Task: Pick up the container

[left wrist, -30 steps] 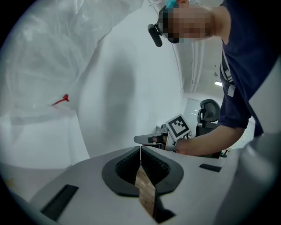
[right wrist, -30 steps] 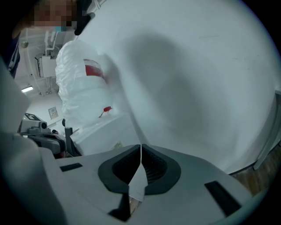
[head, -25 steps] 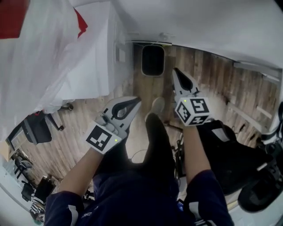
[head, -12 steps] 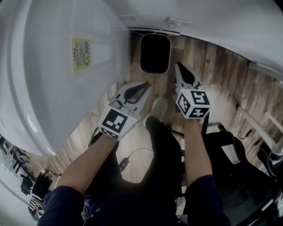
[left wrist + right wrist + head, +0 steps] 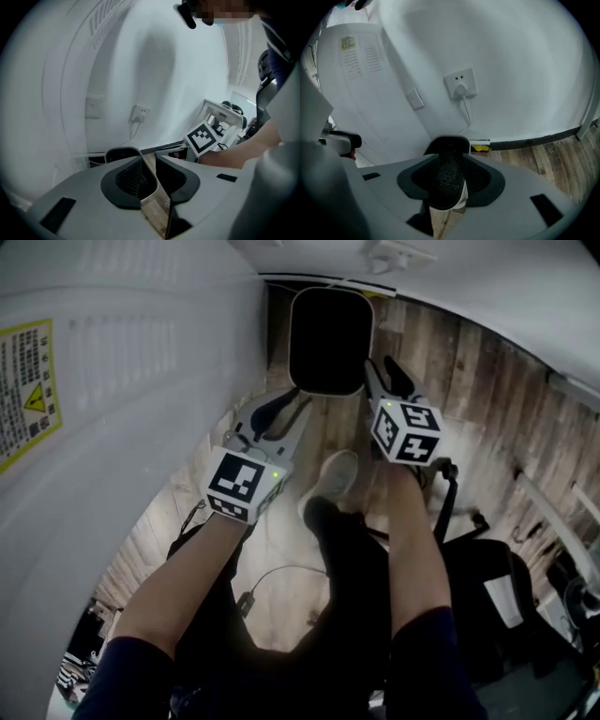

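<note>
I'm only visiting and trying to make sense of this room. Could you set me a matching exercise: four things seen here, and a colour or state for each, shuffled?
Things:
1. container
2. warning label
3. wall socket
4. shoe

Descriptions:
A. yellow
B. has a white cable plugged in
C. black
D. light grey, on the wooden floor

Pairs: 1-C, 2-A, 3-B, 4-D.

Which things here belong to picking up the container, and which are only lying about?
For the job: black container; left gripper and right gripper, jaws opening, nothing between them.
Lying about: white appliance; wall socket.
</note>
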`<state>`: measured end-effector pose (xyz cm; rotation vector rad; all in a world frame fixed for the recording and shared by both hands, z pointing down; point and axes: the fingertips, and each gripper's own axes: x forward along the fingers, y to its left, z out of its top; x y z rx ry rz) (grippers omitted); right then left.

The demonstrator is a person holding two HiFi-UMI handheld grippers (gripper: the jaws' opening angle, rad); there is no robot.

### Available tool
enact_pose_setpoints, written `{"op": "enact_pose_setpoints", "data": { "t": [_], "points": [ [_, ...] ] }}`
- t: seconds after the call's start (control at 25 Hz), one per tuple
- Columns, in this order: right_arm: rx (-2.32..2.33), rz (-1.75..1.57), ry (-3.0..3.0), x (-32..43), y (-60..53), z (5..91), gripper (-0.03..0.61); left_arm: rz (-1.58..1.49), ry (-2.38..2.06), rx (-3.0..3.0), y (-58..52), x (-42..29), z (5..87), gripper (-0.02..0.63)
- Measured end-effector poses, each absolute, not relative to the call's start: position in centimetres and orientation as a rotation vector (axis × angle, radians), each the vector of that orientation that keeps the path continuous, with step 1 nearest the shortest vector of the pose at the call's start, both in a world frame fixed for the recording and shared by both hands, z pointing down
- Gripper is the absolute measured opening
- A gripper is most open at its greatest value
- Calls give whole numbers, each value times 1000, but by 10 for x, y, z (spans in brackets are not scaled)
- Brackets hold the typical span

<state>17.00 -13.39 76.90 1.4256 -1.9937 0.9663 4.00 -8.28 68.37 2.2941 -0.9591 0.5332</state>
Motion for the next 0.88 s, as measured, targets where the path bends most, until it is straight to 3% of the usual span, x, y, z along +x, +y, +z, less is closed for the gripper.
{"op": "enact_pose_setpoints", "data": {
  "t": [0.48,0.88],
  "points": [
    [1387,1055,-1873,170,-123,876,179,705,-1186,2034,-125,28,838,235],
    [1385,1099,-1855,168,-131,902,177,743,-1127,1950,-131,26,892,239]
  ]
}}
